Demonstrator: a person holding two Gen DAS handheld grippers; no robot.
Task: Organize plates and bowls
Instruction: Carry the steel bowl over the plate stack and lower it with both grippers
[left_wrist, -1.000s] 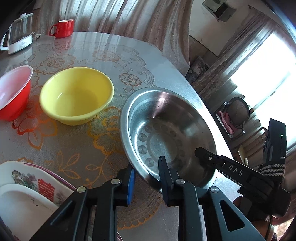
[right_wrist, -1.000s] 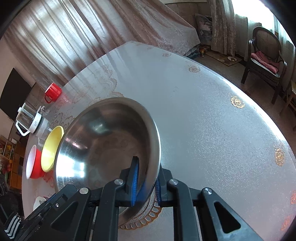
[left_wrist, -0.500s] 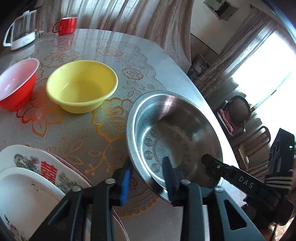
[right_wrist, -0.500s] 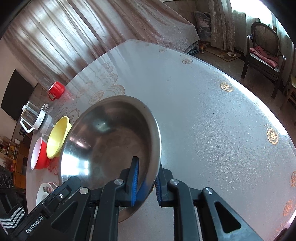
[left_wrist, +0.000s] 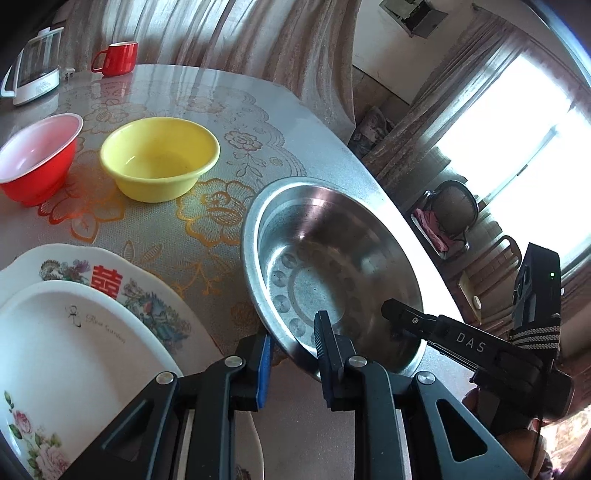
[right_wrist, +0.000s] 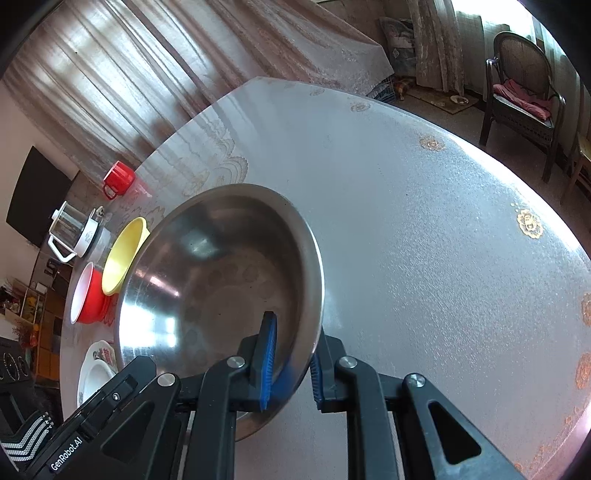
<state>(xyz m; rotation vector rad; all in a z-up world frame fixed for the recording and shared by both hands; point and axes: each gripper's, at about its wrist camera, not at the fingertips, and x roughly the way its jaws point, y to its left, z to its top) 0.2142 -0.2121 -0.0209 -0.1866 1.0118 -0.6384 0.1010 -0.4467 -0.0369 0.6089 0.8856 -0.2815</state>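
Note:
A large steel bowl (left_wrist: 332, 266) hangs tilted above the table, also in the right wrist view (right_wrist: 221, 280). My right gripper (right_wrist: 291, 363) is shut on its near rim, one pad inside and one outside. My left gripper (left_wrist: 293, 354) is open, its fingers astride the bowl's near edge without clamping it. A yellow bowl (left_wrist: 160, 157) and a red bowl (left_wrist: 37, 155) stand on the table beyond. A white plate (left_wrist: 62, 354) lies on a patterned plate (left_wrist: 122, 288) at the lower left.
A red mug (left_wrist: 118, 57) and a glass kettle (left_wrist: 35, 64) stand at the table's far side. The round table (right_wrist: 424, 240) has a lace cloth, its edge to the right. A chair (right_wrist: 521, 85) stands on the floor beyond.
The steel bowl has been lifted and tilted more by my right gripper. My left gripper has pulled back toward the plates, staying open.

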